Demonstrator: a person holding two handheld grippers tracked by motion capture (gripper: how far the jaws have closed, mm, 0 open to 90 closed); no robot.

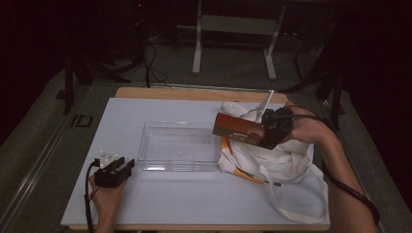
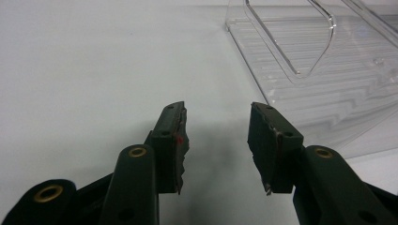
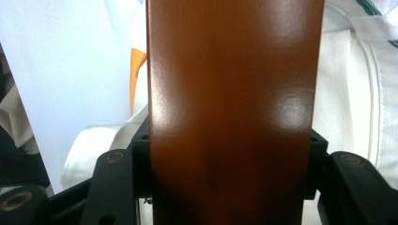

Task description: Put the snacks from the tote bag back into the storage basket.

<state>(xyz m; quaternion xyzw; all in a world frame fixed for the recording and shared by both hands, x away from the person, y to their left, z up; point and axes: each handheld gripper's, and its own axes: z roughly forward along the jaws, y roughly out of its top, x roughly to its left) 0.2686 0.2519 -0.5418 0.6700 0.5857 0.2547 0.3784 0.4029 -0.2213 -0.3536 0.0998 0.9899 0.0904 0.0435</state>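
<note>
A glossy brown box (image 1: 238, 130) hangs in the air over the white cloth bag (image 1: 272, 158), just right of the clear plastic bin (image 1: 179, 145). My right gripper (image 1: 265, 130) is shut on it, one jaw on each long side. In the right gripper view the brown box (image 3: 234, 108) rises between the jaws and covers most of the picture, and my right gripper (image 3: 230, 168) clamps its lower part. My left gripper (image 1: 125, 168) rests low on the white table near the bin's front left corner. Its jaws are open with nothing between them, as my left gripper (image 2: 217, 136) shows over bare table.
The clear bin (image 2: 324, 70) lies just ahead and to the right of the left jaws. The cloth bag (image 3: 356, 93) has orange trim and long straps that trail toward the table's front right. The white tabletop (image 1: 160, 204) ends at a wooden edge. Dark floor and a metal frame lie beyond.
</note>
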